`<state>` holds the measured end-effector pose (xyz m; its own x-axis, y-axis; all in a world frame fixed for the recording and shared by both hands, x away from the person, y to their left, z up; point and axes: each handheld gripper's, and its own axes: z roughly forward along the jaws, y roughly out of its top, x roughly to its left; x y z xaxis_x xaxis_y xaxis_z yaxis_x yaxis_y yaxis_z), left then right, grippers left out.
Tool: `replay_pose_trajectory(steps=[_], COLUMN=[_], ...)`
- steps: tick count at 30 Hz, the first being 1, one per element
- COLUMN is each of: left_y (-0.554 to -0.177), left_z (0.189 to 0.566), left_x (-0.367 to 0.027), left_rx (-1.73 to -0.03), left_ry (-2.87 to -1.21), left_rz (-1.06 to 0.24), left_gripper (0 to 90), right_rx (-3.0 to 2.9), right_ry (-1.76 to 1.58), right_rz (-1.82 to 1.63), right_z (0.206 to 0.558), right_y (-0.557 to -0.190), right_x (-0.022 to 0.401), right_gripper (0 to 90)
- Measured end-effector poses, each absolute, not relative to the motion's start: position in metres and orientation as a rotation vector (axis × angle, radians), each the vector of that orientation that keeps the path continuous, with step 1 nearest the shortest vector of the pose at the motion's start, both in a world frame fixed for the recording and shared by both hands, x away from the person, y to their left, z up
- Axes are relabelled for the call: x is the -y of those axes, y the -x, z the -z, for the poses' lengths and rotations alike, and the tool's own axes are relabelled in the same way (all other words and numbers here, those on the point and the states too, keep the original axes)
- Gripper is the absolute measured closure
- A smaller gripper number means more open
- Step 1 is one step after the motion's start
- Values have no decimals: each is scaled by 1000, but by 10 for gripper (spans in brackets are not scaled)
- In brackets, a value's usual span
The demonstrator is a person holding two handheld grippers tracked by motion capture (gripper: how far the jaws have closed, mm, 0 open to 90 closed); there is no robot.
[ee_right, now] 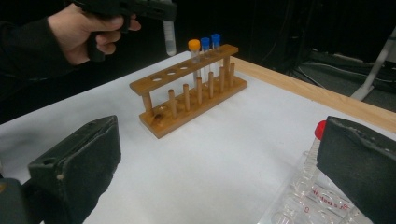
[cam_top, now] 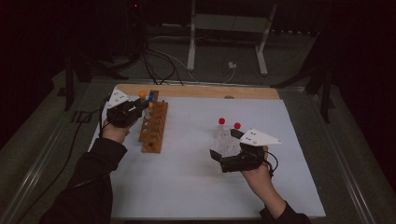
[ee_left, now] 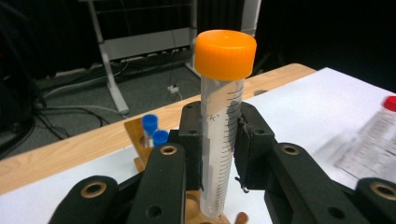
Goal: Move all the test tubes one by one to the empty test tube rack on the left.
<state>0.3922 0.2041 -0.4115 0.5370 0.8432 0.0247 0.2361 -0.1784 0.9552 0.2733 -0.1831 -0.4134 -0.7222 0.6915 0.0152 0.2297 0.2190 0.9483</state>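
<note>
Low in my left gripper view, the left hand-held gripper (ee_left: 219, 154) pinches an orange-capped tube (ee_left: 223, 116) above the rack (cam_top: 153, 126), three tubes seemingly racked; the right hand-held gripper (ee_right: 205, 172), spread, nears red-capped tubes (cam_top: 227, 137).

Clear plastic tube (ee_left: 219, 140), matt wooden rack (ee_right: 187, 98), white paper sheet (cam_top: 196, 172).

The room is dark. A table (cam_top: 299, 154) with a white top sits in the middle, and it is the brightest thing here. Its far edge is a strip of light wood (cam_top: 196, 91). Past that edge, a white metal frame (cam_top: 229, 28) stands on a grey floor (cam_top: 210, 65). Black cables (cam_top: 154, 60) lie on the floor near the frame's left leg. A white plug (cam_top: 232, 66) lies between its legs. Behind the frame all is black.
</note>
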Motion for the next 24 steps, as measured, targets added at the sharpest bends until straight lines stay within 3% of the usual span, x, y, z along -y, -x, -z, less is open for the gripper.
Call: replay_pose_trajectory(steps=[24], left_y=[-412], left_z=[455], left_x=[-197], left_rx=[-992], left_ry=[-1733], left_rz=[-719], left_gripper=[757], right_rx=[-2092], right_ry=[-854], right_rz=[-1516], right_z=[413], right_y=[-274], right_x=[184], right_gripper=[0])
